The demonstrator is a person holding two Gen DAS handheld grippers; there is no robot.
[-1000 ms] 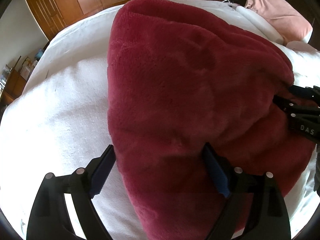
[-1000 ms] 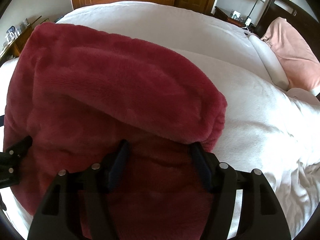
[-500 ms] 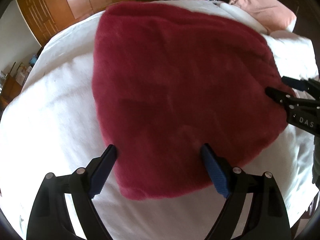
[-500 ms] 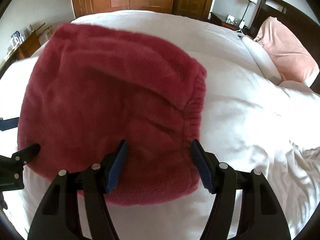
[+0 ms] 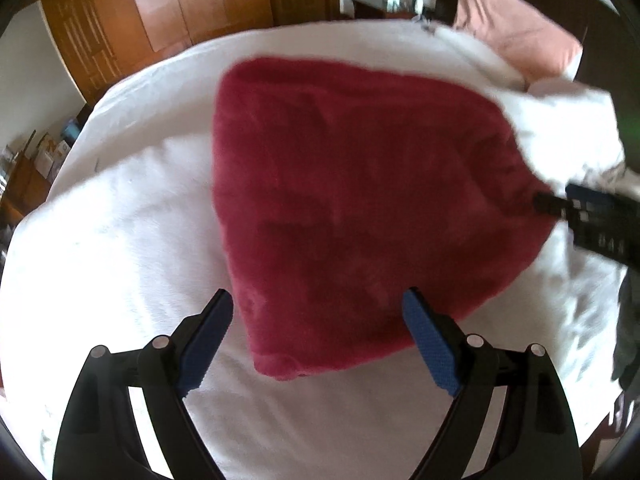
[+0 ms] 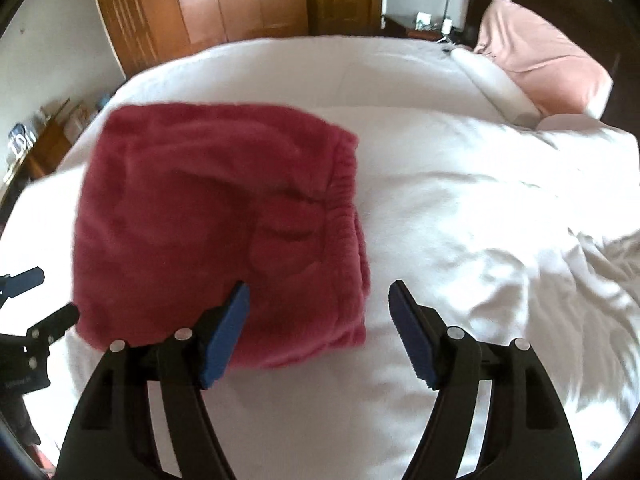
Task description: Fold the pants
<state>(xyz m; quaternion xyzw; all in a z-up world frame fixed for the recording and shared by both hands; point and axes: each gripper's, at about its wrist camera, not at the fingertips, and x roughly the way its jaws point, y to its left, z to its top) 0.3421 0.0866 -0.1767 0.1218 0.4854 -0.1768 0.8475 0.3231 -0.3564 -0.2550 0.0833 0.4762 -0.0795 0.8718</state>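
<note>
Above folded red pants [image 6: 208, 224], left gripper [image 5: 320, 340] gapes empty; right gripper [image 6: 320, 328] opening, lettering perhaps "DAS".

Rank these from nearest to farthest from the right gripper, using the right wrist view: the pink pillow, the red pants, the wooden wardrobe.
1. Red pants: folded on the white bed, just ahead of the right gripper, mostly to its left.
2. Pink pillow: at the head of the bed, far right.
3. Wooden wardrobe: beyond the bed, against the back wall.

left gripper [image 5: 318, 334] gapes empty; right gripper [image 6: 320, 322] opening, empty.
</note>
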